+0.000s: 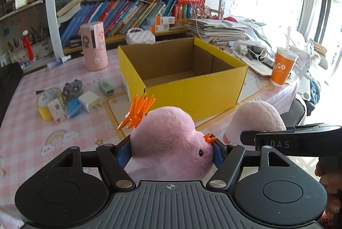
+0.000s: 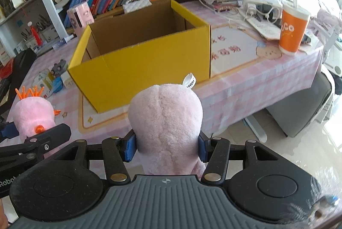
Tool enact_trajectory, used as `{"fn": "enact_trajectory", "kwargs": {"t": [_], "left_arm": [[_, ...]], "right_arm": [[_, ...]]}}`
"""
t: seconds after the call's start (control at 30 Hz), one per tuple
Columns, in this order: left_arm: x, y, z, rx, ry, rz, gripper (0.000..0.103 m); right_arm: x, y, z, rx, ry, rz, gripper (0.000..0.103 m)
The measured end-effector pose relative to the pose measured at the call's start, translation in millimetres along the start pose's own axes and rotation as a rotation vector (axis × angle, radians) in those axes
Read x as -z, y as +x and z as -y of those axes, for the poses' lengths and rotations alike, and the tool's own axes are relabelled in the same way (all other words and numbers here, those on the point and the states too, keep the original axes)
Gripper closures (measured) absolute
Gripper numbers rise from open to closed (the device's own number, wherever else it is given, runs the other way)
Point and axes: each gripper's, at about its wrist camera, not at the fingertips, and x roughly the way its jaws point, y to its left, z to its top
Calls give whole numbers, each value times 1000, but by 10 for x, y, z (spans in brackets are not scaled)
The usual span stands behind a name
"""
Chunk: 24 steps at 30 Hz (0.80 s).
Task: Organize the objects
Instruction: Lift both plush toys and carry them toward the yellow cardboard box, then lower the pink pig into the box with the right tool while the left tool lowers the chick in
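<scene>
A pink plush toy [image 1: 168, 139] with orange plastic spikes on its head is clamped at both ends: its head is held between the blue pads of the left gripper [image 1: 172, 153], and its rounded body is held between the blue pads of the right gripper [image 2: 167, 145]. In the left wrist view the head lies sideways, one black eye turned toward the camera and a small orange beak beside the right-hand pad. In the right wrist view the body is seen from behind, with a white label [image 2: 189, 80] curling up at its top. The toy is held in the air at the near edge of the counter [image 1: 27, 122], just in front of a yellow cardboard box [image 1: 183, 71].

The box stands open on a pink checked cloth, and nothing can be seen inside it. To the left of the box, a cluster of small items [image 1: 64, 100] is laid on the counter: a roll of yellow tape, a grey figure, a white block, a blue piece and a small card. A pink cylindrical device [image 1: 94, 45] stands behind them. To the right of the box an orange cup [image 1: 283, 67] with a straw is placed near the counter's edge. Shelves crowded with books [image 1: 119, 15] are seen at the back
</scene>
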Motion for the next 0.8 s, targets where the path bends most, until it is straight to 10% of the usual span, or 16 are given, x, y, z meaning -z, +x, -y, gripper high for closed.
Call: {"fn": "enact_trajectory", "kwargs": {"t": [0.8], "left_arm": [[-873,677,214,-116,25,114,31]], "right_arm": [[-1502,299,129,-132,-143,218,52]]}}
